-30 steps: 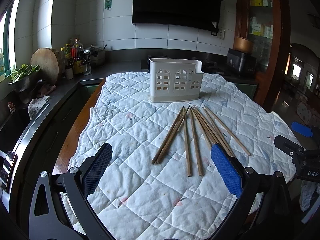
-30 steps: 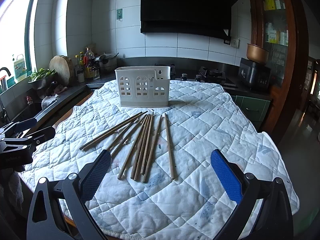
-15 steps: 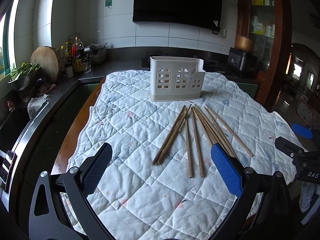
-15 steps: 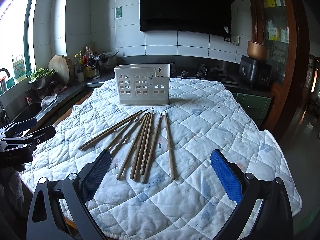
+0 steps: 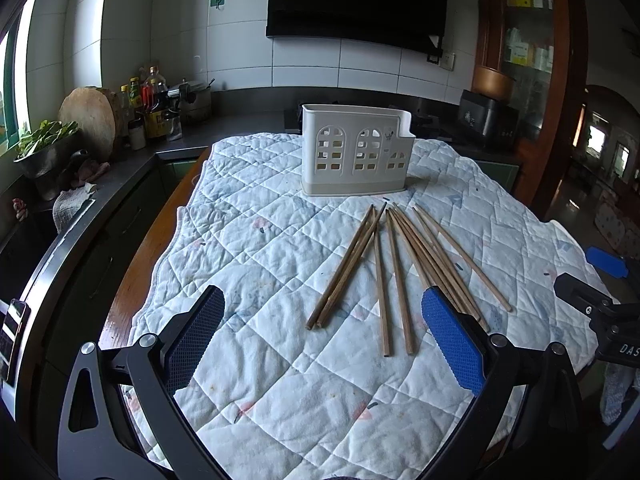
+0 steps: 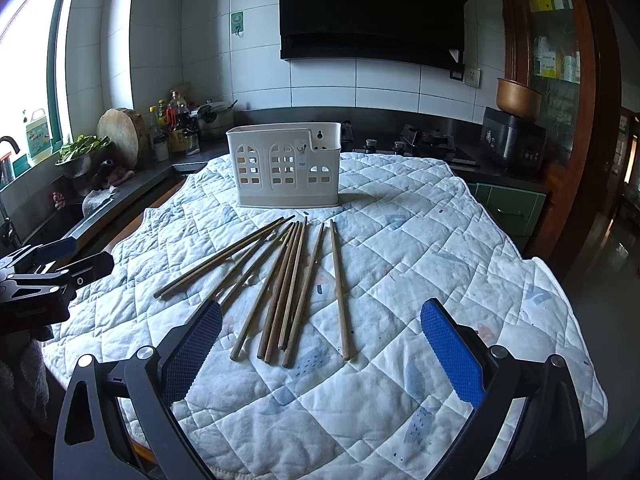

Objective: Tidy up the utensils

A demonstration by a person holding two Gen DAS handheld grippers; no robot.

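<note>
While nothing's picked up, here's the layout:
Chopsticks (image 5: 394, 268): loose fan of wooden sticks flat on the quilt, tips pointing at the holder.
Holder (image 5: 356, 150): white cutout caddy, upright just behind them, looks empty.
Left gripper (image 5: 320, 332): fingers spread wide, hovering near the sticks' near ends.
Right gripper (image 6: 320, 334): also wide, nothing in it.
Quilt (image 6: 460, 248): white quilted cloth covering the table.

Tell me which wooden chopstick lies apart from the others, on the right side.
In the right wrist view, the rightmost brown wooden chopstick: it lies alone, with bare quilted white cloth beside it.
</note>
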